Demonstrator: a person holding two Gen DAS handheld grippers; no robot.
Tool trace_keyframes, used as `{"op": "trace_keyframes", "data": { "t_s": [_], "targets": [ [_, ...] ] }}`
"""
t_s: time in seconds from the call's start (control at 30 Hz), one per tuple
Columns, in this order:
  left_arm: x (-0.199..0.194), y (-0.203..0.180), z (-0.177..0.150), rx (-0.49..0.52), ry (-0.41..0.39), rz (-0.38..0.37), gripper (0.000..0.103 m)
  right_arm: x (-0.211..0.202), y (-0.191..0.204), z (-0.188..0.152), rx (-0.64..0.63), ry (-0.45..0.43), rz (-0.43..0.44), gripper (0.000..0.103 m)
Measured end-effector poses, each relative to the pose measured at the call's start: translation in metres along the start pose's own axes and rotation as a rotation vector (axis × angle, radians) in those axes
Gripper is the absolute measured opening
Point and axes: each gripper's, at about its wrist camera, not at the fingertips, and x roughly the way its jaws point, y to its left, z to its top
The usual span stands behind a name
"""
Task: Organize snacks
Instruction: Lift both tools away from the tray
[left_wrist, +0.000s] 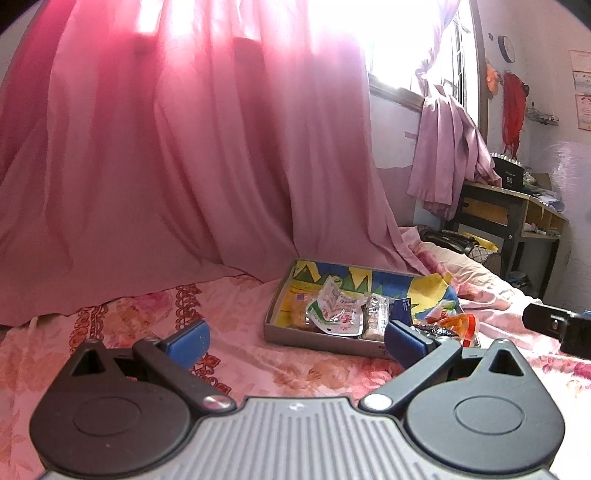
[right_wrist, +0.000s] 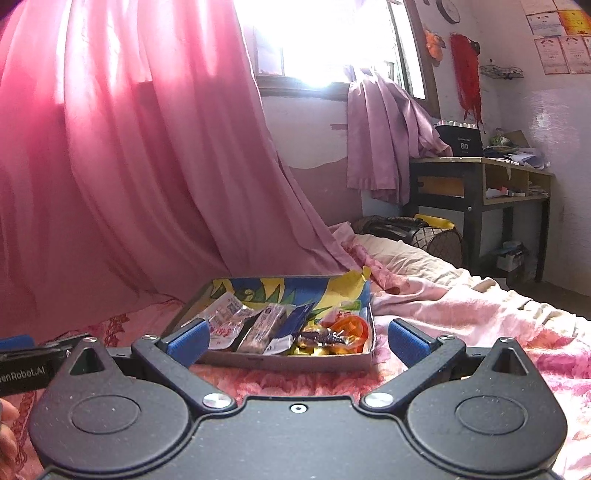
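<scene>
From the left wrist camera I see my left gripper (left_wrist: 295, 338) with its two blue-padded fingers (left_wrist: 188, 339) spread wide and nothing between them. It sits above a pink floral bedsheet (left_wrist: 258, 365). Ahead and slightly right lies a shallow tray (left_wrist: 314, 338) with a blue, yellow and green patterned lining. Inside it are a white and green pouch (left_wrist: 336, 308), a clear-wrapped bar (left_wrist: 376, 315) beside it, a dark blue packet (left_wrist: 402, 308), and orange wrapped sweets (left_wrist: 458, 325) at the right end. The right finger pad overlaps the tray's near right corner in this view. A pink curtain (left_wrist: 177, 155) hangs behind the tray. At the right edge, part of a second black gripper (left_wrist: 557, 326) shows.
</scene>
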Motion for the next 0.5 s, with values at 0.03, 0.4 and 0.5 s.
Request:
{"op": "trace_keyframes", "data": {
  "t_s": [0.03, 0.4, 0.5],
  "targets": [
    [-0.001, 0.000, -0.001, -0.001, 0.001, 0.003, 0.103, -0.001, 0.000, -0.001, 0.000, 0.003, 0.000, 0.102],
    [-0.008, 0.000, -0.010, 0.013, 0.039, 0.021, 0.103, -0.010, 0.000, -0.008, 0.001, 0.023, -0.013, 0.102],
    [-0.009, 0.000, -0.012, 0.011, 0.049, 0.024, 0.103, -0.012, 0.000, -0.009, -0.005, 0.029, -0.016, 0.102]
  ]
}}
